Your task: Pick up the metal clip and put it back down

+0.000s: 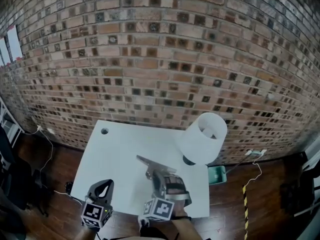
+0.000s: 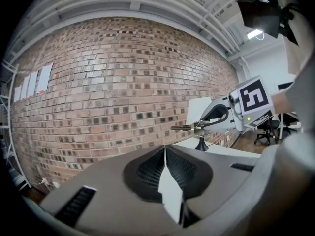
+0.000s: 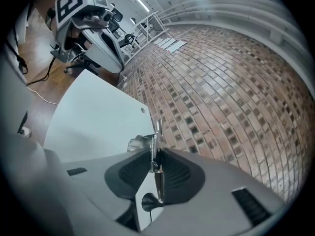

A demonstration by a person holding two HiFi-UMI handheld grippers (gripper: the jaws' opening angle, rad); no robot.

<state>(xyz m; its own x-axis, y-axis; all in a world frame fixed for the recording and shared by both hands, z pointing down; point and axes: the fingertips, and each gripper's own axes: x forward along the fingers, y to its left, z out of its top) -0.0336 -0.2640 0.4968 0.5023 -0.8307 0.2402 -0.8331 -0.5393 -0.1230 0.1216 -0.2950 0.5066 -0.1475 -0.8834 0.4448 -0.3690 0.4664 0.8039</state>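
The metal clip (image 1: 152, 165) is a grey spring clamp with a long flat blade. It hangs above the white table (image 1: 120, 154), clear of the tabletop, with my right gripper (image 1: 161, 178) shut on it. In the right gripper view the clip (image 3: 156, 134) stands edge-on between the jaws of my right gripper (image 3: 153, 154), its spring showing. The left gripper view shows the right gripper (image 2: 197, 127) from the side, with the clip (image 2: 183, 127) sticking out level. My left gripper (image 1: 104, 183) hovers at the table's near left, fingertips together and empty, as my left gripper (image 2: 165, 149) also shows in its own view.
A white lamp (image 1: 202, 136) stands at the table's far right corner, close to the clip. A cable hole (image 1: 104, 131) sits at the far left corner. A brick wall (image 1: 160, 59) runs behind the table. A green bin (image 1: 216, 174) and cables lie on the wooden floor.
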